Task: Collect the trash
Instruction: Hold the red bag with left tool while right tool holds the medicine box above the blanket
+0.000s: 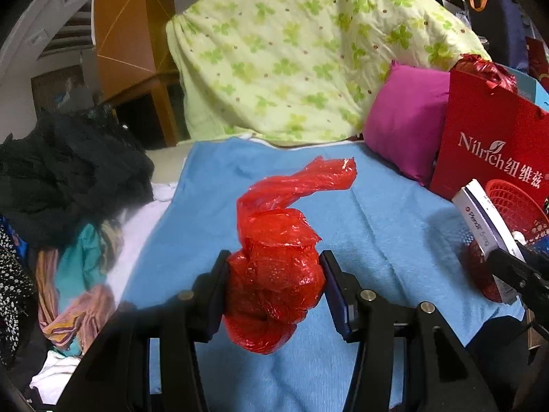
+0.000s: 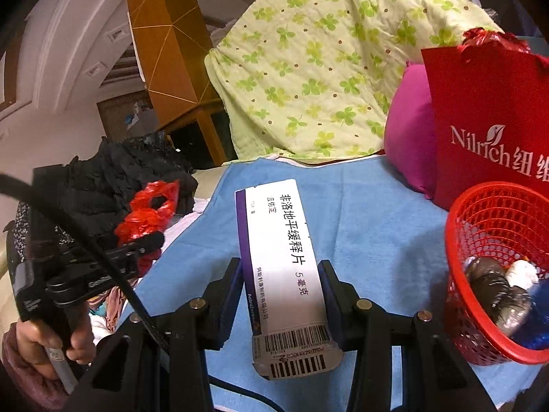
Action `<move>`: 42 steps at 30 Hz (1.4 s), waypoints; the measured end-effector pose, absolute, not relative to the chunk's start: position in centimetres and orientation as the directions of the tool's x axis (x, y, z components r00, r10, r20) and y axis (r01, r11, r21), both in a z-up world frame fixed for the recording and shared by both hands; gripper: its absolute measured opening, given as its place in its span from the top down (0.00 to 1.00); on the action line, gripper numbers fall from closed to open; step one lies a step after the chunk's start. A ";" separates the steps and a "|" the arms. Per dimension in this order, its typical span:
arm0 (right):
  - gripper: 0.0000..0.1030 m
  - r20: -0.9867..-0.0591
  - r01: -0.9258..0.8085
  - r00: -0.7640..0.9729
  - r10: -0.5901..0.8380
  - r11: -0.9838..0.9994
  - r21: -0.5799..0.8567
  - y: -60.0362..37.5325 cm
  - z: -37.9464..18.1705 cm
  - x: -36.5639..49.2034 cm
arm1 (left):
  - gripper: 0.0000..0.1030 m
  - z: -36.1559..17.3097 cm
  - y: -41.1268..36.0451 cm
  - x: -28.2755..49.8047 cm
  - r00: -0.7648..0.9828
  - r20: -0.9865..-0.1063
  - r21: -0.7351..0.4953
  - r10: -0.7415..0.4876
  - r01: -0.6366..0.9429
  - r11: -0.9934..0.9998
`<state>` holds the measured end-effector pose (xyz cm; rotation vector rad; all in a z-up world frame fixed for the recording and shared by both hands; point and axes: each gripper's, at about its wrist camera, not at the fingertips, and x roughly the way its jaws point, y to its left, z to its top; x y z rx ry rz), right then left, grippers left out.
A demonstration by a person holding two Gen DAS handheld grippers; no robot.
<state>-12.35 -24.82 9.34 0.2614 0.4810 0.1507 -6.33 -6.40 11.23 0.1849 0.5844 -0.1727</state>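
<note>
A crumpled red plastic bag (image 1: 274,274) is pinched between the fingers of the left gripper (image 1: 274,278), held above the blue towel (image 1: 377,213). The right gripper (image 2: 281,295) clamps a white medicine box (image 2: 284,267) — its far end tilted upward — just left of the red mesh basket (image 2: 494,226), which holds wrapped scraps and stands before a red paper bag (image 2: 487,110).

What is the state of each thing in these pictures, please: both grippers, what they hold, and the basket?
Left gripper: shut on the red plastic bag.
Red plastic bag: crumpled, held above the blue towel.
Right gripper: shut on the medicine box.
Medicine box: closed, held lengthwise between the fingers.
Red basket: upright, some trash already inside.
Red paper bag: standing upright.
</note>
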 end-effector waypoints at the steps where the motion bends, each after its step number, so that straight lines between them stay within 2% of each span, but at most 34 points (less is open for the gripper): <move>1: 0.54 -0.432 -0.084 0.879 0.204 0.956 0.282 -24.8 9.4 -12.5 | 0.49 11.3 -6.3 -6.6 0.822 -0.559 0.124 -0.109 0.213 0.969; 20: 0.54 -0.360 -0.148 0.902 0.240 0.953 0.263 -22.3 12.1 -15.0 | 0.48 13.3 -4.7 -10.4 0.854 -0.515 0.135 -0.077 0.170 0.976; 42: 0.54 -0.353 -0.131 0.906 0.233 0.949 0.288 -23.0 12.1 -15.6 | 0.46 13.0 -6.0 -10.5 0.848 -0.523 0.175 -0.082 0.201 0.964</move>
